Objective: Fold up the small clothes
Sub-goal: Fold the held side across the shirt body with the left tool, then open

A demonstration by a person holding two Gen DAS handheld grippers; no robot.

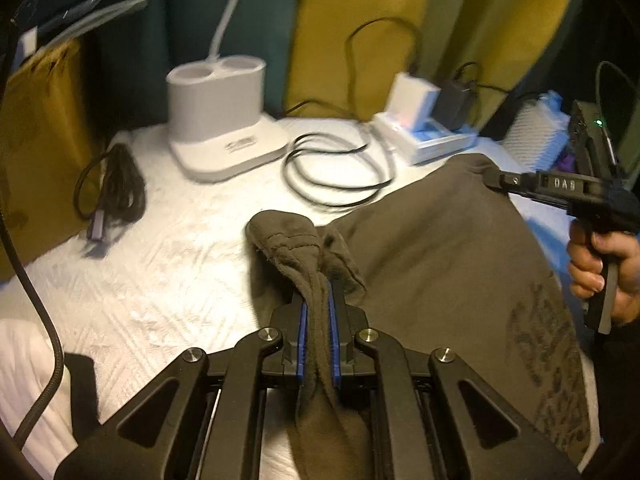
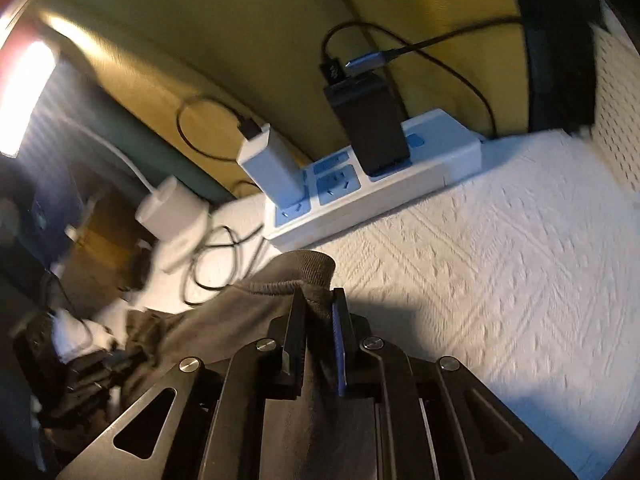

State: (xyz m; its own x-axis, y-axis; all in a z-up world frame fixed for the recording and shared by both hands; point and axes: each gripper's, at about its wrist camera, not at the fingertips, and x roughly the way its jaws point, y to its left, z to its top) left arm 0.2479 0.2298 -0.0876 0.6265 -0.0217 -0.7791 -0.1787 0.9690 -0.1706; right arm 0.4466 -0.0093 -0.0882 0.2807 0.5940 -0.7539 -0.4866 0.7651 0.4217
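Gripping soft brown fleece garment [image 1: 440, 248]

The garment [image 1: 440, 248] lay on the table [image 1: 160, 264]. Behind it stood a lamp base [image 1: 224, 120], left, and a power strip [image 1: 424, 140], right, a coiled cable [image 1: 336, 172] between.

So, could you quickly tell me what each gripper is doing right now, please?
Left gripper: closed on a bunched part of the brown garment.
Right gripper: closed on the garment's ribbed edge.

A home corner: a white quilted cover [image 1: 140, 272], mustard and teal curtains [image 1: 352, 20], a desk lamp [image 1: 224, 120], a loaded power strip [image 2: 400, 184].
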